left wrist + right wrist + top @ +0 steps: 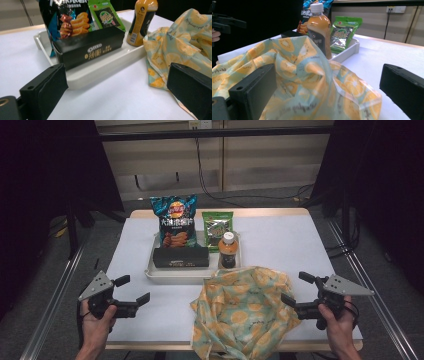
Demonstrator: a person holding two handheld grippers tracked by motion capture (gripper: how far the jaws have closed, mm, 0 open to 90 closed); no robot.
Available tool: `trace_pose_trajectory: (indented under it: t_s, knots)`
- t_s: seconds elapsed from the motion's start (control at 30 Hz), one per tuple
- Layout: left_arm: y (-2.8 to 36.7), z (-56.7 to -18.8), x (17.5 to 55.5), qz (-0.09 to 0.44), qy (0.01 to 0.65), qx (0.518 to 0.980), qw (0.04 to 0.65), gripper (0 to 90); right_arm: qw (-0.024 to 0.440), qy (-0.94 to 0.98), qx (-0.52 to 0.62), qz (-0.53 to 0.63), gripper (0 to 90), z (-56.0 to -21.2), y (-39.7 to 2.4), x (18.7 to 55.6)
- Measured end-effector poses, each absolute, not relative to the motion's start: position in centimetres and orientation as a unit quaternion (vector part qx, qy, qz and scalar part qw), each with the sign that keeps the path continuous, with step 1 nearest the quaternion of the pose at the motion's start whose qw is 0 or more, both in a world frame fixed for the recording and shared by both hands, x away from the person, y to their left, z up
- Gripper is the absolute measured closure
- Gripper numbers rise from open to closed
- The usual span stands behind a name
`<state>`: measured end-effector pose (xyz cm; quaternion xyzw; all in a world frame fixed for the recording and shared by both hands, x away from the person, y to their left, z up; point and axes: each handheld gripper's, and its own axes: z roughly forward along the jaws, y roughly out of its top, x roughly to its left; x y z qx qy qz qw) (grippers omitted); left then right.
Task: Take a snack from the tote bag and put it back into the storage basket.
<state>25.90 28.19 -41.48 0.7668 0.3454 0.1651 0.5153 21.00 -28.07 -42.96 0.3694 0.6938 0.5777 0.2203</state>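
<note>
While both grippers' fingers stand apart and empty, the crumpled orange-patterned teal cloth bag (243,312) sprawls toward the bench's (280,240) near edge, its opening hidden

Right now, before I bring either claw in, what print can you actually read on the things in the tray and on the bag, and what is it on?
"OREO": on the front of the black box in the tray.
Chip bag: large white characters, too blurred to read.
Green packet: print too small to read.
Bottle: label text and barcode too small to read.
Fruit-print bag: script lettering along the fabric, not legible.
</note>
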Motion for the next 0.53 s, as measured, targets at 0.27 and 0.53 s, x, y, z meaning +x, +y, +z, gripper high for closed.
trace_pose_trajectory:
  t_s: [0.27,0.53]
  knots:
    - [26.5,-43.1,23.1,0.153,0.345,0.766,0.521,3.5,0.229,0.691,0.382,0.57,0.0,-43.0,-29.2,19.2]
    - [27.3,-43.7,23.0,0.16,0.343,0.761,0.527,3.0,0.239,0.686,0.393,0.564,0.0,-43.9,-29.6,18.5]
